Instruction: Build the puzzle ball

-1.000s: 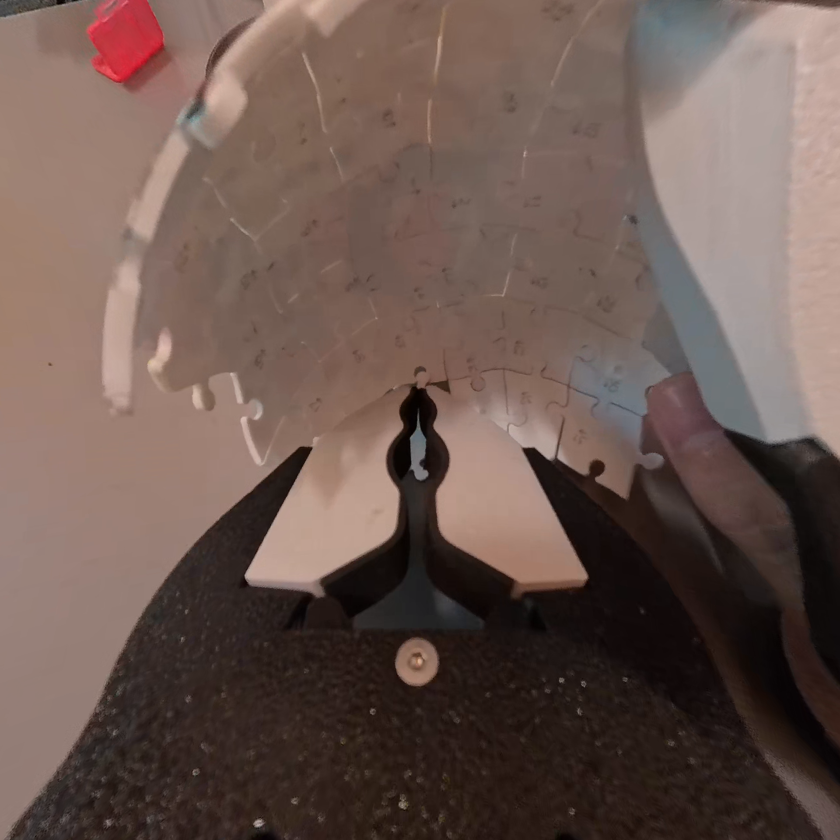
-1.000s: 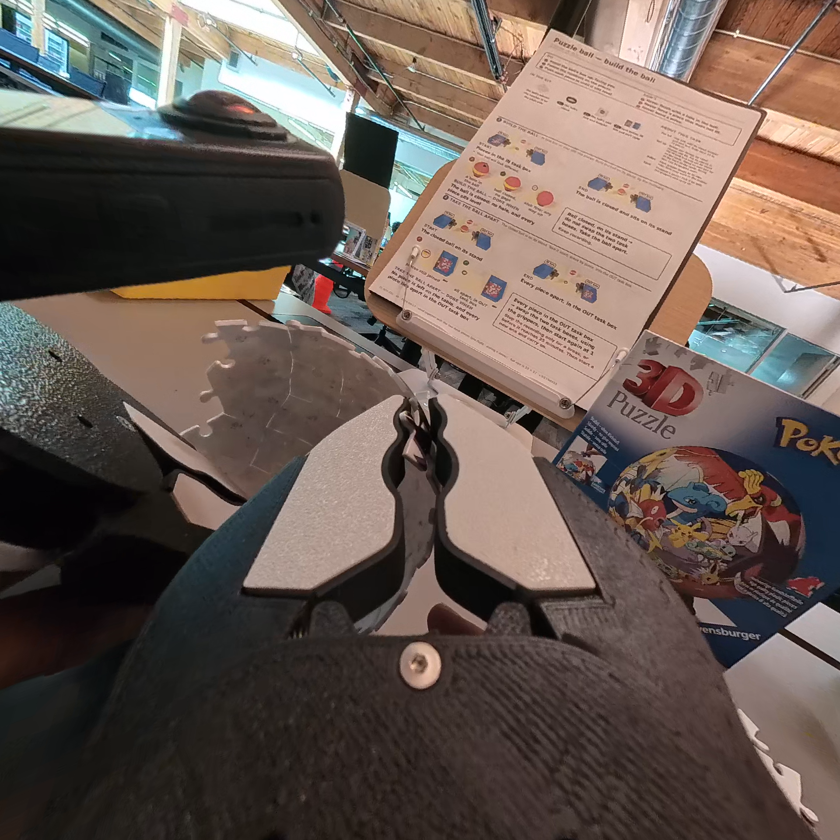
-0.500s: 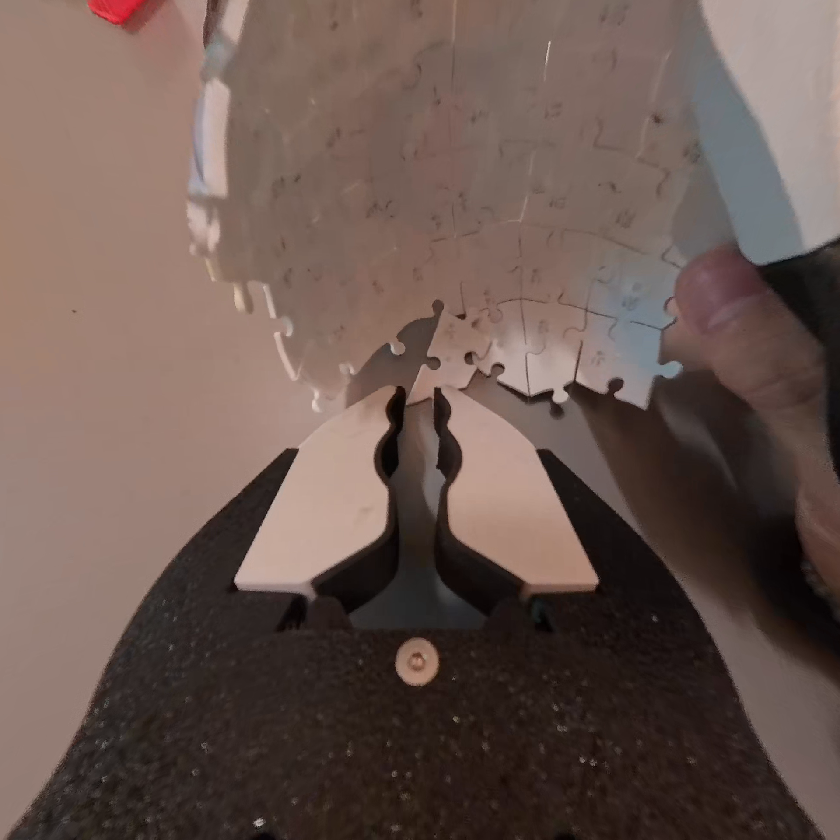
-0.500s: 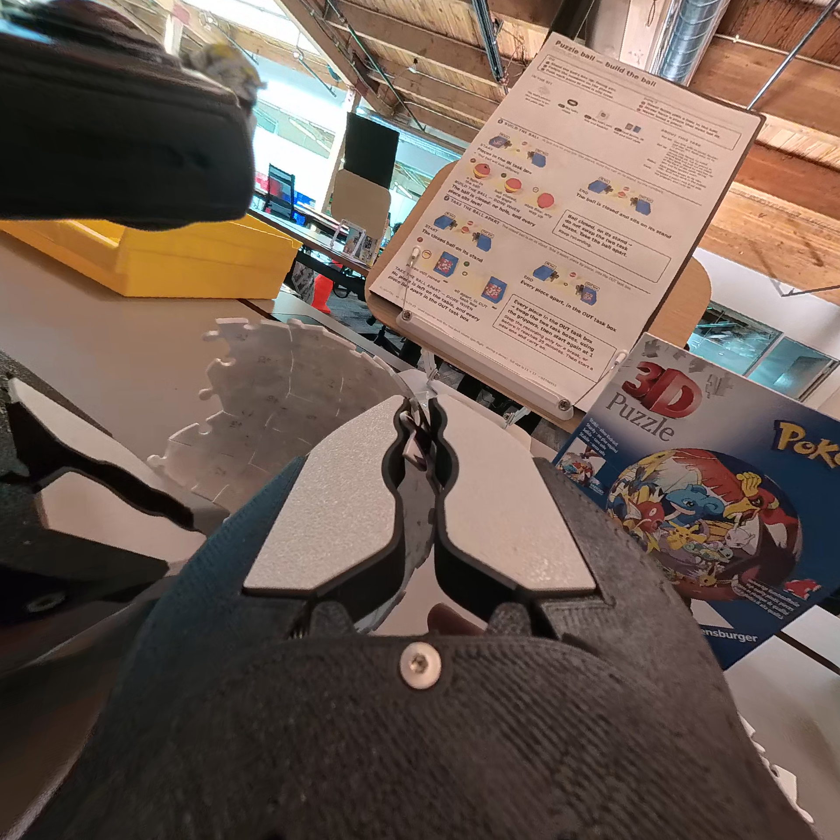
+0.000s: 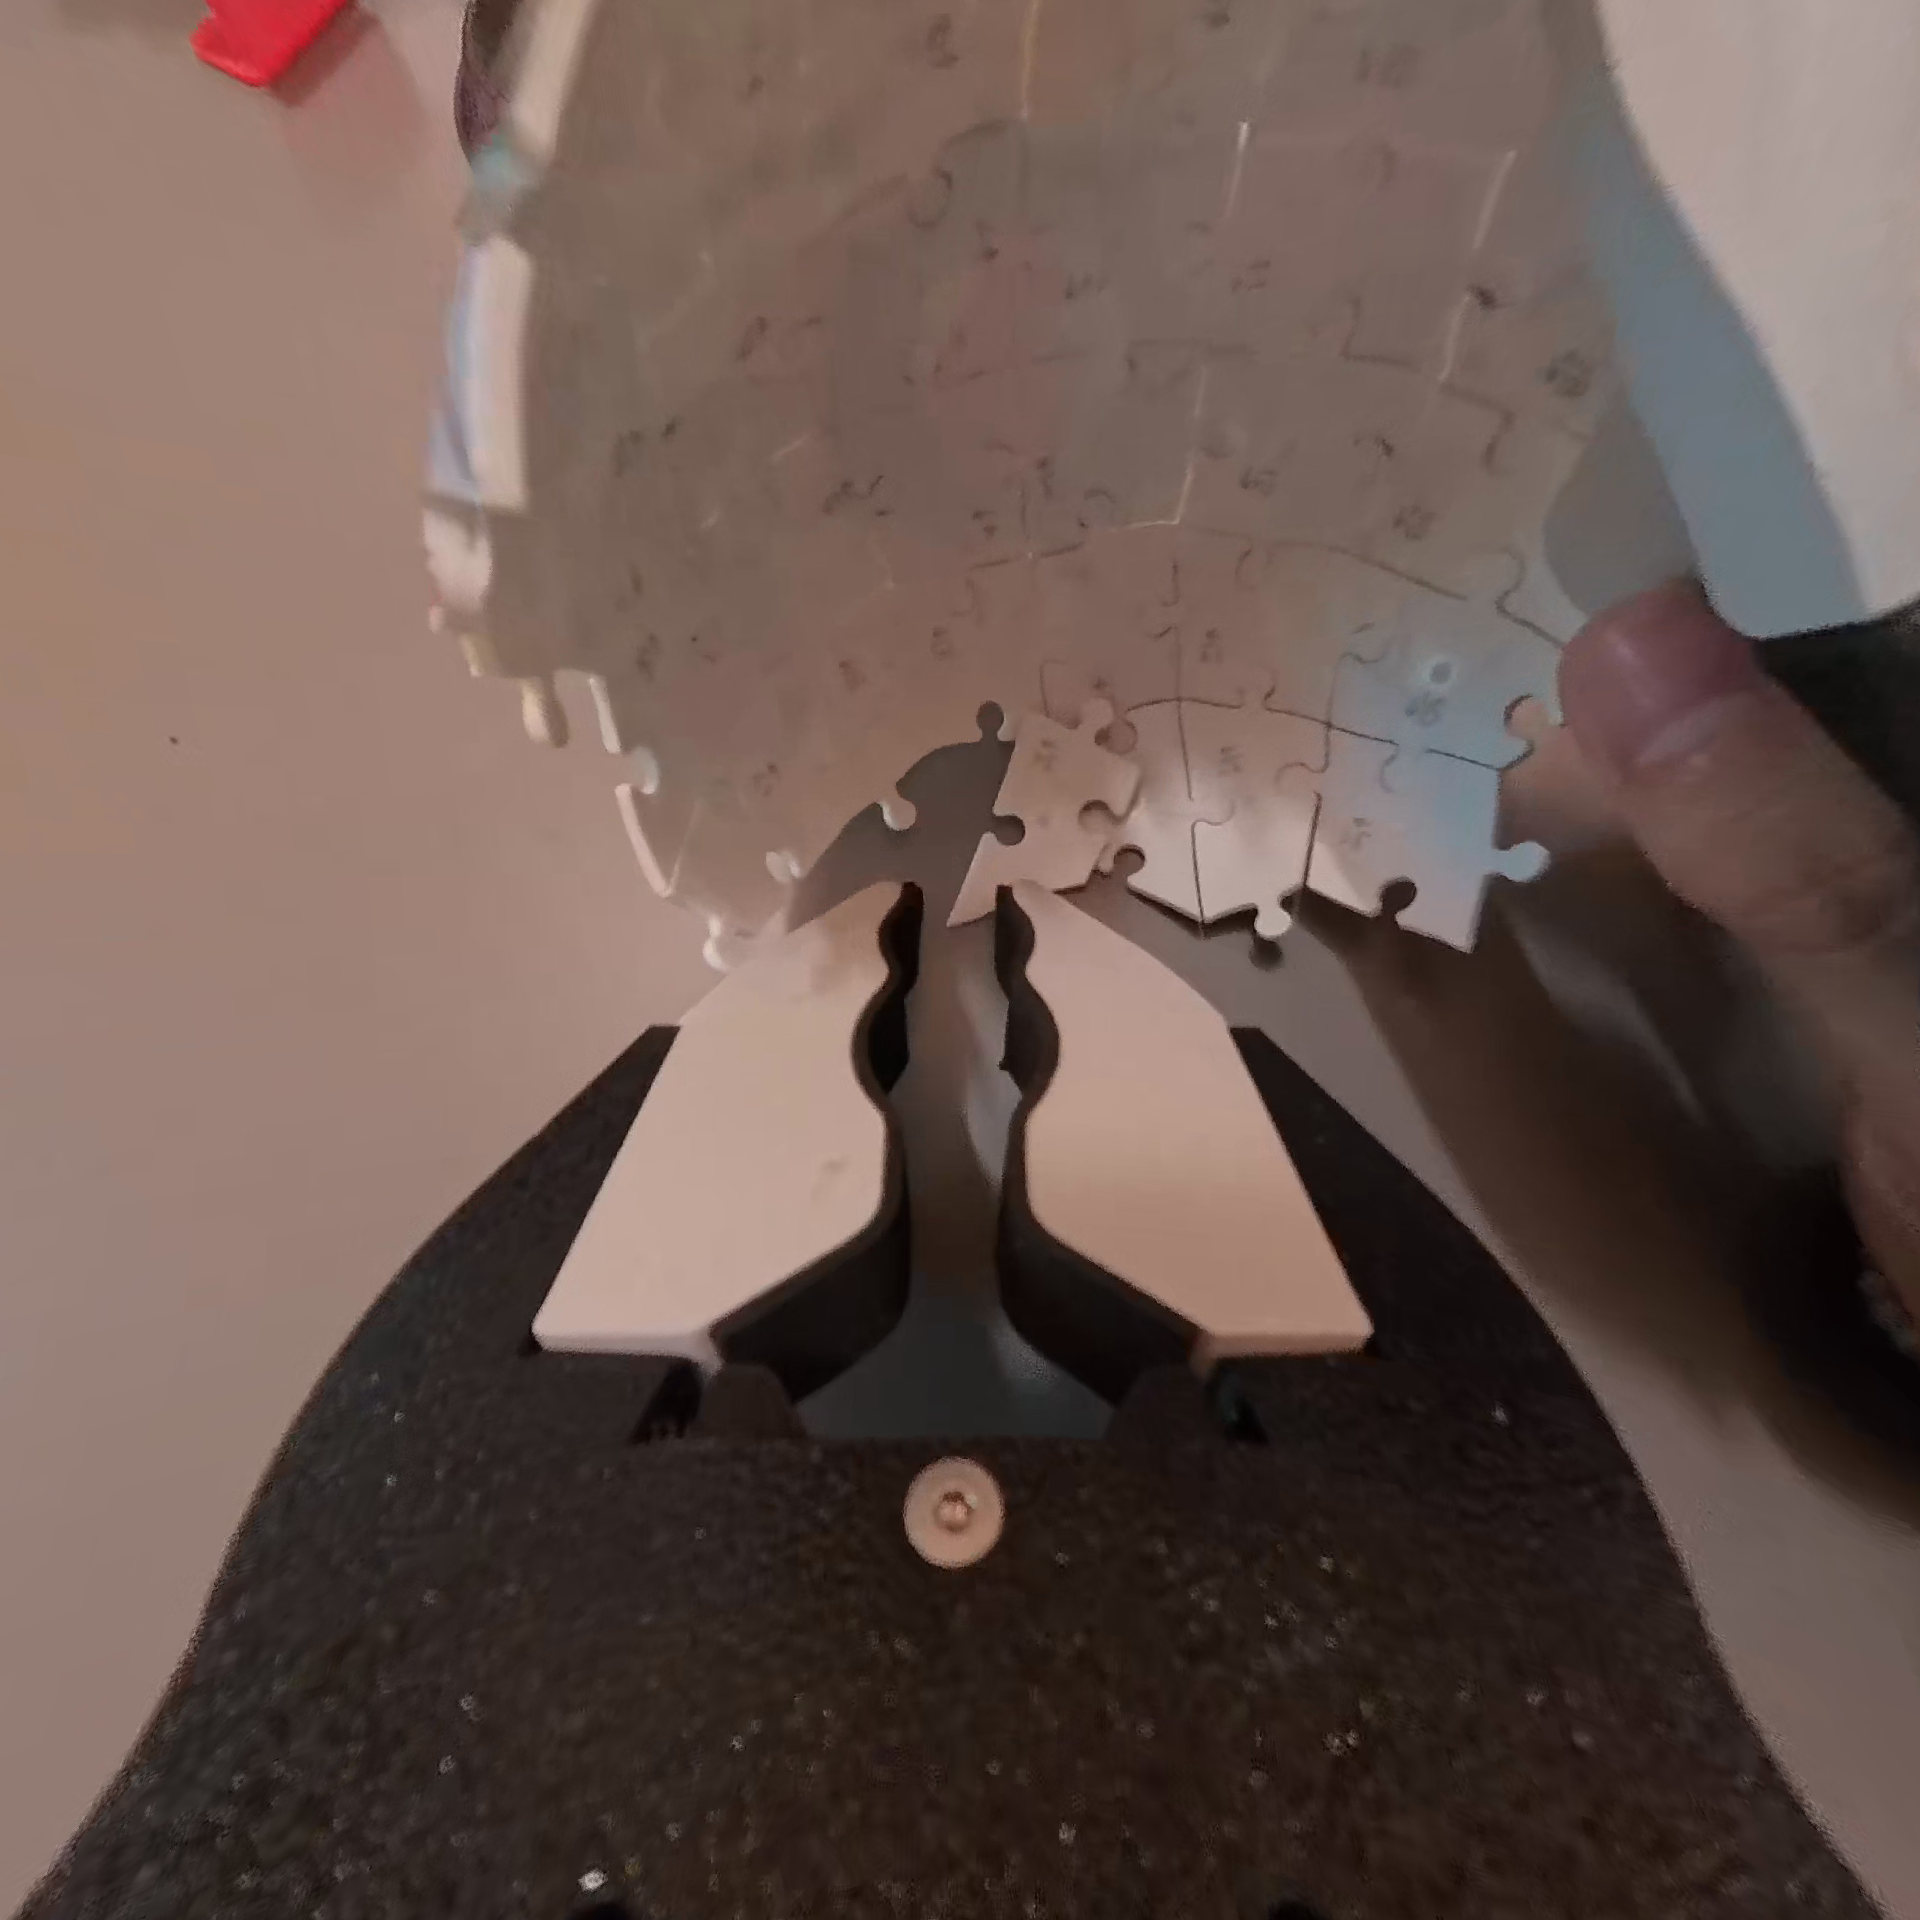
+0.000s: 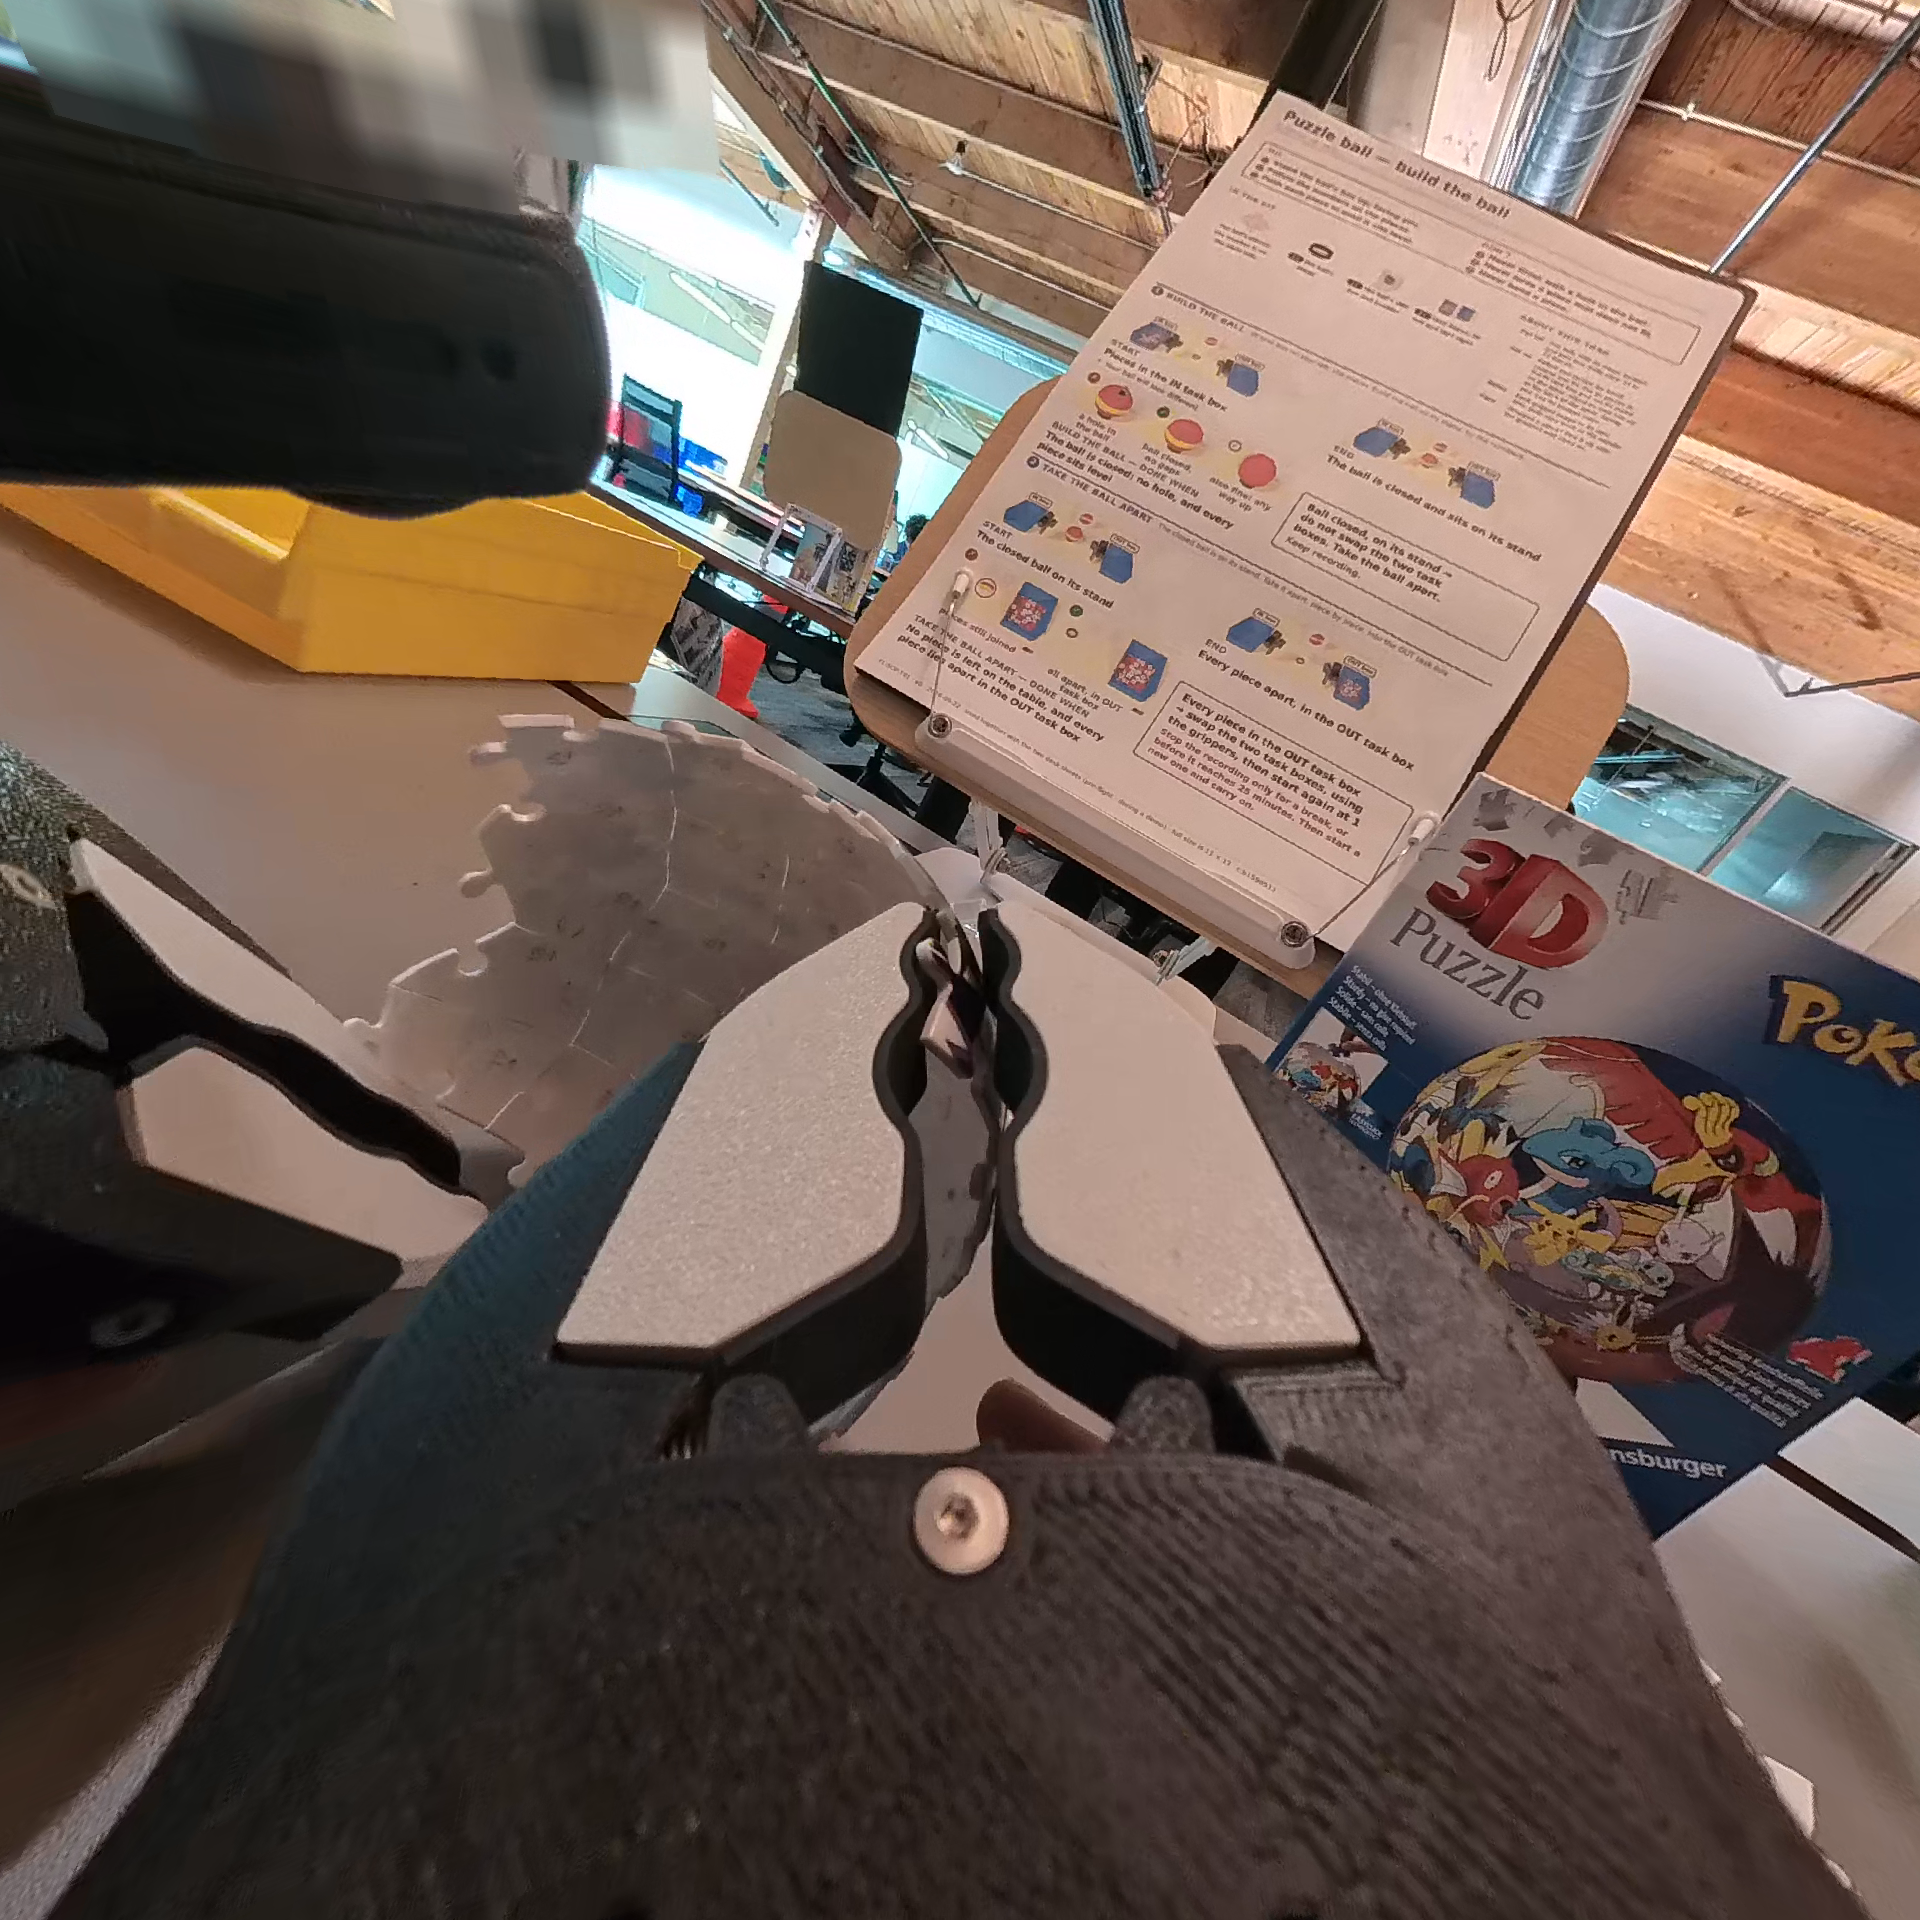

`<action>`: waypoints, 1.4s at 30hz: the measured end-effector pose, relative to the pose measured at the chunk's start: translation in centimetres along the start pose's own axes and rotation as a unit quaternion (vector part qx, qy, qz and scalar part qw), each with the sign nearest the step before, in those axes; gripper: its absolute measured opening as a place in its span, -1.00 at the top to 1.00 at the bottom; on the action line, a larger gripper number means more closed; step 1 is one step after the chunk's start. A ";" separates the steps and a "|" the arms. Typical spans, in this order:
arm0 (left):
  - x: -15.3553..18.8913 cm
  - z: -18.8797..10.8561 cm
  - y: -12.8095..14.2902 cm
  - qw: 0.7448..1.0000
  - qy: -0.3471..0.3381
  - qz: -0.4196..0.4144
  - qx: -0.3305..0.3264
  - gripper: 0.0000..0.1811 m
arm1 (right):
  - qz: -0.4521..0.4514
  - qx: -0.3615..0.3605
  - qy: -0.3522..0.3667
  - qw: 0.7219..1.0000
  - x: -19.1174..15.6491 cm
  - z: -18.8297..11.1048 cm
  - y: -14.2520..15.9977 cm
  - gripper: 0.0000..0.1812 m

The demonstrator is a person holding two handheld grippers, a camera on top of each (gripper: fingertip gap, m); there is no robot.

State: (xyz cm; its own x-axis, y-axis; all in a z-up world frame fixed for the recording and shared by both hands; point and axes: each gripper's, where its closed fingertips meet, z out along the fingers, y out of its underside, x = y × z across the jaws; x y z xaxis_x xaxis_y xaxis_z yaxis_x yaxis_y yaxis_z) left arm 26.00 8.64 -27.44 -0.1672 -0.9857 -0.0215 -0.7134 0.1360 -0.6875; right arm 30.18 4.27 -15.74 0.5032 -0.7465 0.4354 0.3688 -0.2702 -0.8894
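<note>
Pinching a seam of the curved puzzle shell [image 6: 665, 935], the right claw [image 6: 961, 935] has its jaws narrowed onto the thin wall, which runs down between them. Just left of it, the left claw [image 5: 956, 904] stands slightly parted at the shell's jagged lower rim, where one loose-looking piece [image 5: 1060, 800] sits skewed beside a gap; whether those jaws grip that piece I cannot tell. The shell, white inside up, fans out ahead of the left claw above the table [image 5: 208, 935], and a thumb [image 5: 1704, 748] steadies its rim to the right.

My worry: that skewed piece may pop free or fall if the left claw pulls away or pushes off-line, and a hard squeeze by the right claw could buckle neighbouring joints.

Farther right of the right claw leans a blue puzzle box [image 6: 1558, 1143] with printed lettering and a ball picture; beyond stands an instruction sheet [image 6: 1299, 520]; far left, a yellow bin [image 6: 416, 592].
</note>
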 end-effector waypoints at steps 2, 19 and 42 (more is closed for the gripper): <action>0.3 0.0 -0.1 1.000 0.003 0.005 0.002 0.87 | 0.001 0.000 0.000 1.000 0.0 0.0 0.0 0.91; 1.9 -0.3 0.3 0.998 0.035 0.053 -0.006 0.84 | -0.002 0.001 -0.001 1.000 -0.1 0.0 0.0 0.91; 0.8 -0.7 0.3 0.998 0.016 0.056 -0.006 0.81 | -0.005 0.003 -0.002 1.000 -0.1 0.0 -0.1 0.91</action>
State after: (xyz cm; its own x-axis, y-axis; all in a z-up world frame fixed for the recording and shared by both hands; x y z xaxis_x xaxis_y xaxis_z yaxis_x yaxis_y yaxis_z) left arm 25.17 7.94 -27.12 -0.2672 -0.9607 -0.0746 -0.6975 0.2463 -0.6729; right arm 30.06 4.35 -15.73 0.5026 -0.7409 0.4456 0.3785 -0.2748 -0.8839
